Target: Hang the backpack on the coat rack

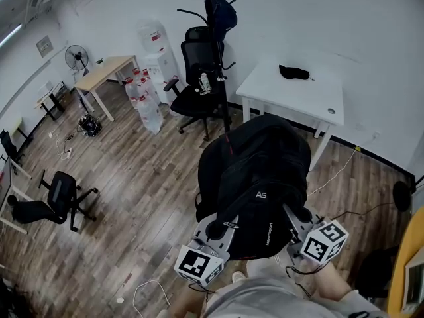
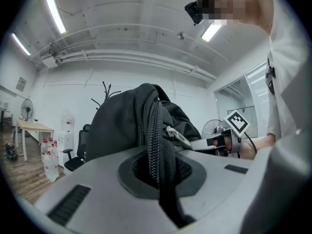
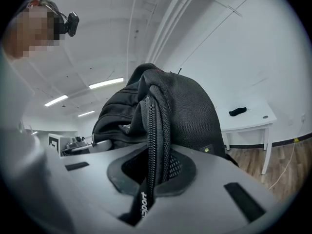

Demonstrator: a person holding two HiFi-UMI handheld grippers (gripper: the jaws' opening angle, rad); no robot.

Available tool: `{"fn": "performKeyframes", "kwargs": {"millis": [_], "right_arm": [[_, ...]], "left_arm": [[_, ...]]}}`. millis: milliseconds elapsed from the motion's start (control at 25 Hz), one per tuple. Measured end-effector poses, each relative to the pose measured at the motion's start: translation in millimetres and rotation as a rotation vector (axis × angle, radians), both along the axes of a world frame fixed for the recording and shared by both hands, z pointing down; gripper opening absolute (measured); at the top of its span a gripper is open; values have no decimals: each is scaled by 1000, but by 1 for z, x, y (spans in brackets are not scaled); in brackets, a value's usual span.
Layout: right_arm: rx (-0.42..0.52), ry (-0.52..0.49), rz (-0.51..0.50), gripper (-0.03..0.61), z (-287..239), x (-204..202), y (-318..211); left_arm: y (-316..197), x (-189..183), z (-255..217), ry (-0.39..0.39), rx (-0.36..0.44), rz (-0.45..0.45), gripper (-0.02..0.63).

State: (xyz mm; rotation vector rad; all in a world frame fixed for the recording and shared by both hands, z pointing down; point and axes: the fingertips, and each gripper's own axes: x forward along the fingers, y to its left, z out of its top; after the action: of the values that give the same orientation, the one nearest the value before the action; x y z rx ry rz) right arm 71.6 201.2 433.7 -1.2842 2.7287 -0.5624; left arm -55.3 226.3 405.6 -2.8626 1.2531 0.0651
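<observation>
Plainly, the backpack [image 1: 258,177] is held up off the wooden floor between both tools, in front of the person. The left gripper [image 1: 217,229] has its jaws closed tight on a zipped edge at the bag's lower left. The right gripper [image 1: 296,218] is closed the same way on the lower right. In the left gripper view the jaws of the left gripper [image 2: 161,172] pinch a ridge of black zipper, with the backpack [image 2: 122,126] bulging just beyond. The right gripper view shows the right gripper [image 3: 151,177] clamped on a like ridge and a printed strap, the backpack [image 3: 185,111] rising above it.

Only the head view shows the whole coat rack [image 1: 215,52], standing by the wall behind an office chair [image 1: 199,88], well apart from the bag. The left gripper view catches just its top hooks [image 2: 107,89] over the bag. The right gripper view shows the white table [image 3: 248,121] instead
</observation>
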Motion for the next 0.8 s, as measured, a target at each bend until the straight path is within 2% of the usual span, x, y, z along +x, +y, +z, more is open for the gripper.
{"fn": "performKeyframes", "kwargs": {"millis": [800], "right_arm": [[14,7,-96,21,-3,5,-162]], "left_arm": [[-154,7,-1,-19,-24,-104,9]]}}
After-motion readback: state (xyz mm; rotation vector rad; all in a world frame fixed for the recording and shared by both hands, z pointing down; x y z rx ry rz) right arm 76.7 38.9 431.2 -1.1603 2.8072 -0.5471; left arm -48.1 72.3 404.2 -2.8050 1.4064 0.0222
